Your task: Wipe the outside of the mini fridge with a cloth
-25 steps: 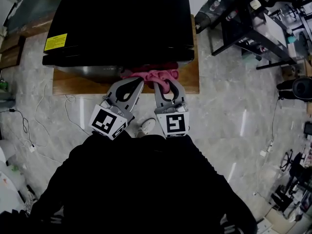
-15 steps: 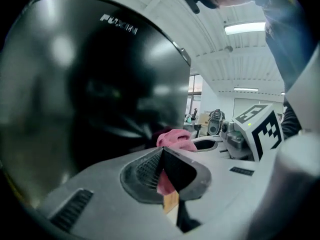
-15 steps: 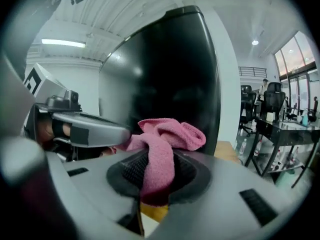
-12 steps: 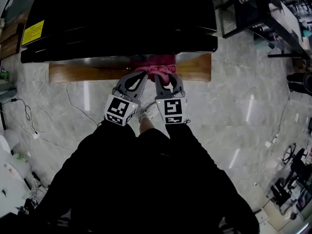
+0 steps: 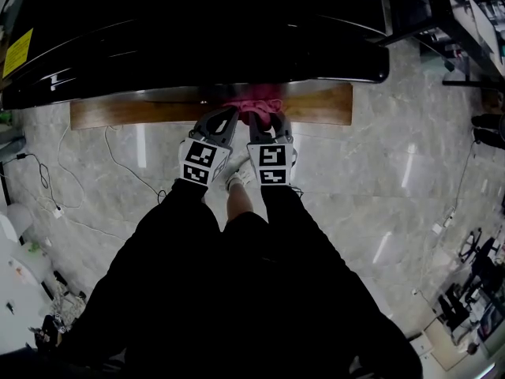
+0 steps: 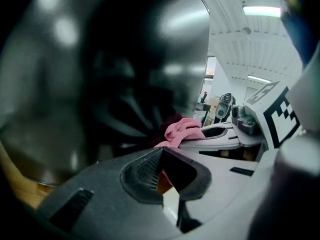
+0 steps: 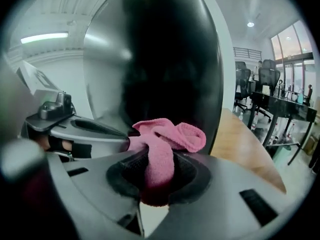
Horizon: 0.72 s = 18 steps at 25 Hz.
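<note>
Light: ceiling strips [image 6: 261, 10], bright.
Glare: streaks on floor [image 5: 140, 150], sheen on mini fridge [image 7: 105, 49].
Edges: fisheye bend, dark corners.
Focus: foreground soft.

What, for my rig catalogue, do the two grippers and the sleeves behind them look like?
The left gripper and the right gripper are both light grey plastic, with tapering jaws lined by dark textured pads. Each carries a cube with black-and-white square markers at its rear. The person's sleeves are long and black. No cable is visible on either gripper.
</note>
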Each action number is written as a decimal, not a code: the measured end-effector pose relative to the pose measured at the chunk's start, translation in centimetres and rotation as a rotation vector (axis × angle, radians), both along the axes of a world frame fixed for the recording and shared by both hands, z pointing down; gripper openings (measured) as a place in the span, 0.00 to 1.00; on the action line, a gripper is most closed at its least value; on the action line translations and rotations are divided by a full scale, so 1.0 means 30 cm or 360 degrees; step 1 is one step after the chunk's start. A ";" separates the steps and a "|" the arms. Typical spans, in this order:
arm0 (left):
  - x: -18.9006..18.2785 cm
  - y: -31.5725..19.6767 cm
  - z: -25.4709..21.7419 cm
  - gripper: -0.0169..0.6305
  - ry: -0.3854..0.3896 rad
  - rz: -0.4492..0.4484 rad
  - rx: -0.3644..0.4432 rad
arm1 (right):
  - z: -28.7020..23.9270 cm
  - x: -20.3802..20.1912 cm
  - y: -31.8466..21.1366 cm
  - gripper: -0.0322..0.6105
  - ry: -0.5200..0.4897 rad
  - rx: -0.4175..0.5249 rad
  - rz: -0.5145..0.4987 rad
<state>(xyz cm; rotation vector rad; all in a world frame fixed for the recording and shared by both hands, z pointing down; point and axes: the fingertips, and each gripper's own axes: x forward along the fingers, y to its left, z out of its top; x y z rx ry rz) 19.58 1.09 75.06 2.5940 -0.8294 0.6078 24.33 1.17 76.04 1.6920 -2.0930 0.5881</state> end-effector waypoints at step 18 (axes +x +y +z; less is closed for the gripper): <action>-0.157 0.216 -0.199 0.04 0.0037 0.0062 -0.0115 | -0.190 -0.079 0.196 0.21 -0.0106 -0.0080 -0.0255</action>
